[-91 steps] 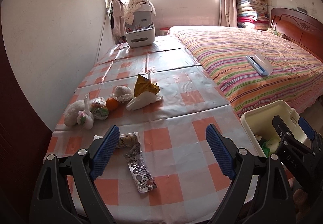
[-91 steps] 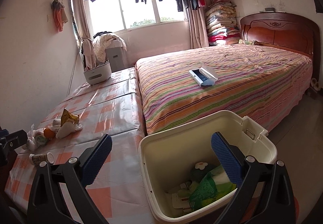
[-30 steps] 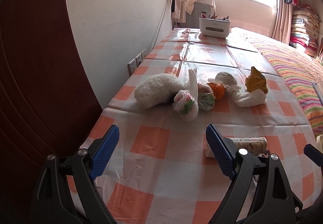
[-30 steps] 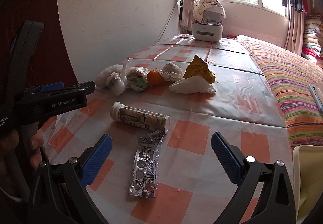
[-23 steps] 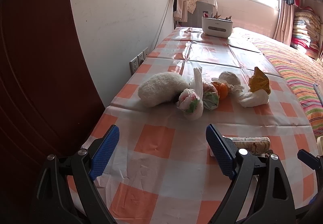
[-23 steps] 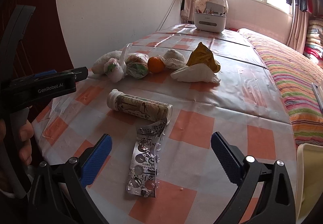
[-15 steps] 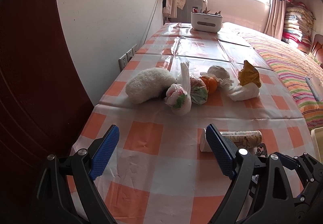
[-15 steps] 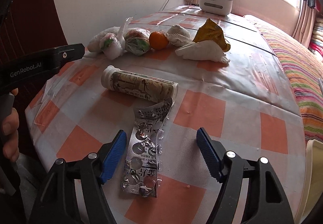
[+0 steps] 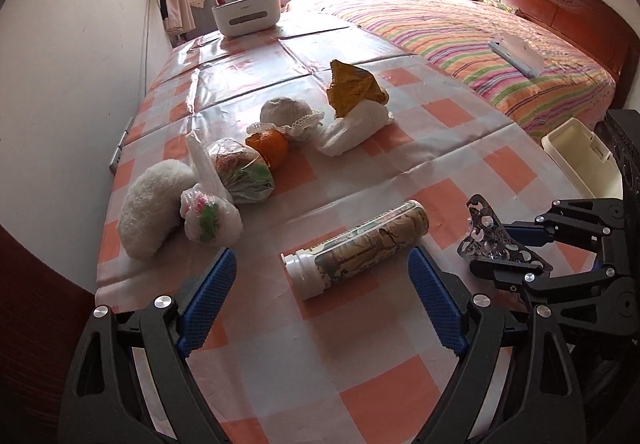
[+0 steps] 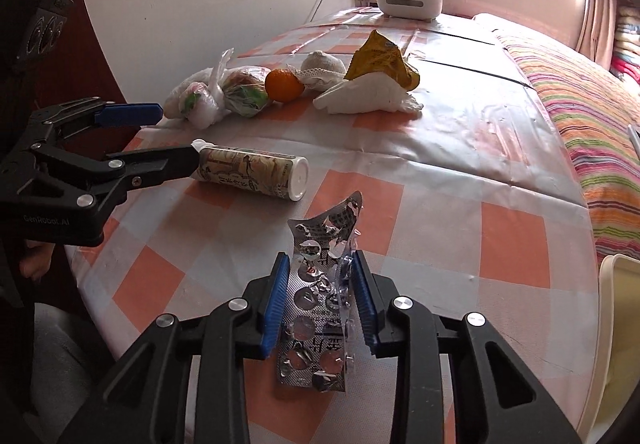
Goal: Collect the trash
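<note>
The right gripper (image 10: 320, 292), spread wide half a second ago, now pinches the crumpled blister pack (image 10: 320, 284) between its fingers, tilted up off the counter (image 10: 440, 171). The left gripper (image 9: 320, 300) has swung over with jaws apart around the printed tube (image 9: 356, 248) just ahead.

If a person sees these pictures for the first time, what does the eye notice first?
First, the right hand-held gripper shut on a silver blister pack, near the table's front edge. Beyond it a printed tube lies on the checked tablecloth, and a bright orange sits among bagged scraps.
</note>
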`<state>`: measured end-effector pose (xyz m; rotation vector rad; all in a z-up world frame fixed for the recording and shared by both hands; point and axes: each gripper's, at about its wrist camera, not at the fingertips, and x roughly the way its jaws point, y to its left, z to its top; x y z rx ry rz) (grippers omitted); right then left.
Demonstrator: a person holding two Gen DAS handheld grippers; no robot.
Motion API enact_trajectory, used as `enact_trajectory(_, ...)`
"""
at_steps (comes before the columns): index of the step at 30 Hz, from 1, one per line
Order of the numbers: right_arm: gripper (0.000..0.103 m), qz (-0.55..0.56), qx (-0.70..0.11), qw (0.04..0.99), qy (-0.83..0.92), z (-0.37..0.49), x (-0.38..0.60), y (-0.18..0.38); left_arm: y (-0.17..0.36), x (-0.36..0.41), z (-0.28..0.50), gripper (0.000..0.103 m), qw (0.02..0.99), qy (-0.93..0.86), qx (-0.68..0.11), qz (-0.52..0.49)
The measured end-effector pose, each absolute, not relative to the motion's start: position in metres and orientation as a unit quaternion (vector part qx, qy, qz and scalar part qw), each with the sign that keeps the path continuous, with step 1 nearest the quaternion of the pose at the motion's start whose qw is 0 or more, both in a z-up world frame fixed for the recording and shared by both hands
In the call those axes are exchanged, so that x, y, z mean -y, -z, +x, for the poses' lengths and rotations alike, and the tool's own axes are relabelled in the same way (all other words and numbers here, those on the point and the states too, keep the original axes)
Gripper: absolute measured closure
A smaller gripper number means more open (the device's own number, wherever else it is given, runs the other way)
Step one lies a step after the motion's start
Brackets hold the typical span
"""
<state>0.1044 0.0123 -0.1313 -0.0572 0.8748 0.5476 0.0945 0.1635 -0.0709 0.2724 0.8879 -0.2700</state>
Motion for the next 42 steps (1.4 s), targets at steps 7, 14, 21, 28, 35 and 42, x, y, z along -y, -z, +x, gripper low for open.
enact_trajectory(7,0.072,0.011,-0.410,0.876,-0.254,0.106,0.012,0.123,0.088,-0.140,0.125,0.017,0.832,0.226,-0.458,0.217)
enact_trajectory(14,0.072,0.044,-0.409,0.876,-0.253,0.110,0.029,0.120,0.103,-0.121,0.134,0.017,0.795,0.285,-0.480,0.238)
enact_trajectory(21,0.072,0.060,-0.403,0.877,-0.255,0.108,0.037,0.116,0.117,-0.113,0.135,0.018,0.774,0.310,-0.500,0.236)
enact_trajectory(28,0.071,0.067,-0.398,0.877,-0.260,0.105,0.040,0.113,0.118,-0.115,0.136,0.020,0.781,0.309,-0.502,0.206)
enact_trajectory(35,0.071,0.073,-0.396,0.878,-0.260,0.103,0.042,0.111,0.120,-0.118,0.134,0.016,0.814,0.268,-0.488,0.168)
enact_trajectory(42,0.070,0.075,-0.394,0.879,-0.258,0.102,0.045,0.110,0.122,-0.123,0.133,0.007,0.814,0.242,-0.503,0.158)
